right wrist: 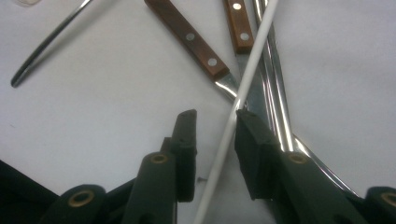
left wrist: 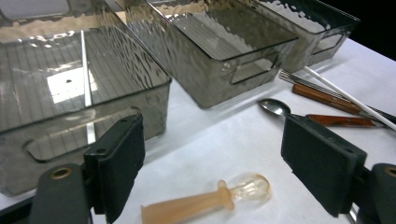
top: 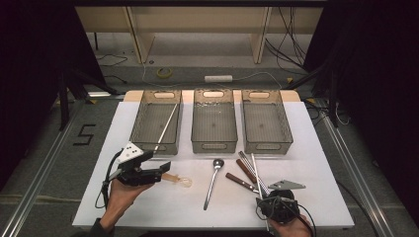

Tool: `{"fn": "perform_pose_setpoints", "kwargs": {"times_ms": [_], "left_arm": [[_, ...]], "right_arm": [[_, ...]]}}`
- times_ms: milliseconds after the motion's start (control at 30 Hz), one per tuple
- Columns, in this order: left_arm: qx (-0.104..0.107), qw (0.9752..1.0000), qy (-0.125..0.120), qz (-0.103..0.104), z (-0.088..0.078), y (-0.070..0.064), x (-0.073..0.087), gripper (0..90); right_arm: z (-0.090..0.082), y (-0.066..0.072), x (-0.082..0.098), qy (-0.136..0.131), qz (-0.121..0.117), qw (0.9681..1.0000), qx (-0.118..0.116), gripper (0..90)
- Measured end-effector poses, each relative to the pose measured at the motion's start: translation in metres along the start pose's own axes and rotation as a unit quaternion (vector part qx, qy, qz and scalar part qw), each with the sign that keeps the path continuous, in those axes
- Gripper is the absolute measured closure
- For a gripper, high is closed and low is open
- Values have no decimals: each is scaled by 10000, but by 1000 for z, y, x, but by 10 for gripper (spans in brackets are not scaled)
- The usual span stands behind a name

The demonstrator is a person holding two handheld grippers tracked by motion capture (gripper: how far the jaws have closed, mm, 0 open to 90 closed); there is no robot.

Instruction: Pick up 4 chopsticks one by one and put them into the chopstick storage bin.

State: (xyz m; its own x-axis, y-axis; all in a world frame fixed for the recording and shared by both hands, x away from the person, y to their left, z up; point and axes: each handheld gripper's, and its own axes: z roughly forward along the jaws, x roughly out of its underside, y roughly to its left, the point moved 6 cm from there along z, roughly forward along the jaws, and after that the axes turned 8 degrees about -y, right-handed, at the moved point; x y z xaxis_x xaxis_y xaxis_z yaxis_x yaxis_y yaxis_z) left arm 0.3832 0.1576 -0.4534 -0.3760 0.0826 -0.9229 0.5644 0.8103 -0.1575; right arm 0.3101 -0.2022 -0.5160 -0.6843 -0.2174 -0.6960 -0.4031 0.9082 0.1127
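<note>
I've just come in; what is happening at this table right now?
A person holds a gripper in each hand, sorting utensils toward three grey bins. The right gripper straddles a white chopstick in the utensil pile, one pad touching it. The left gripper stands open over a small amber spoon. One chopstick already lies in the left bin.

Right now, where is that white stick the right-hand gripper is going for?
In the right gripper view the white stick runs up between the right gripper's jaws, touching one pad, across the wooden-handled knives; in the high view it lies front right.

White chopstick (right wrist: 243, 93) cut off top and bottom; knife blades (right wrist: 259, 100) hidden behind claw.
</note>
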Motion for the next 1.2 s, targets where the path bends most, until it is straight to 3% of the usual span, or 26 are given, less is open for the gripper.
{"fn": "perform_pose_setpoints", "kwargs": {"times_ms": [467, 867, 1200], "left_arm": [[100, 9999, -2, 95, -9, -13, 5, 212], [200, 9997, -19, 161, -15, -20, 6, 213], [227, 9996, -17, 186, -15, -21, 7, 213]], "right_arm": [[6, 0, 5, 153, -144, 9995, 247, 741], [5, -2, 5, 160, 26, 9991, 388, 821], [3, -5, 3, 91, 249, 9992, 303, 857]]}}
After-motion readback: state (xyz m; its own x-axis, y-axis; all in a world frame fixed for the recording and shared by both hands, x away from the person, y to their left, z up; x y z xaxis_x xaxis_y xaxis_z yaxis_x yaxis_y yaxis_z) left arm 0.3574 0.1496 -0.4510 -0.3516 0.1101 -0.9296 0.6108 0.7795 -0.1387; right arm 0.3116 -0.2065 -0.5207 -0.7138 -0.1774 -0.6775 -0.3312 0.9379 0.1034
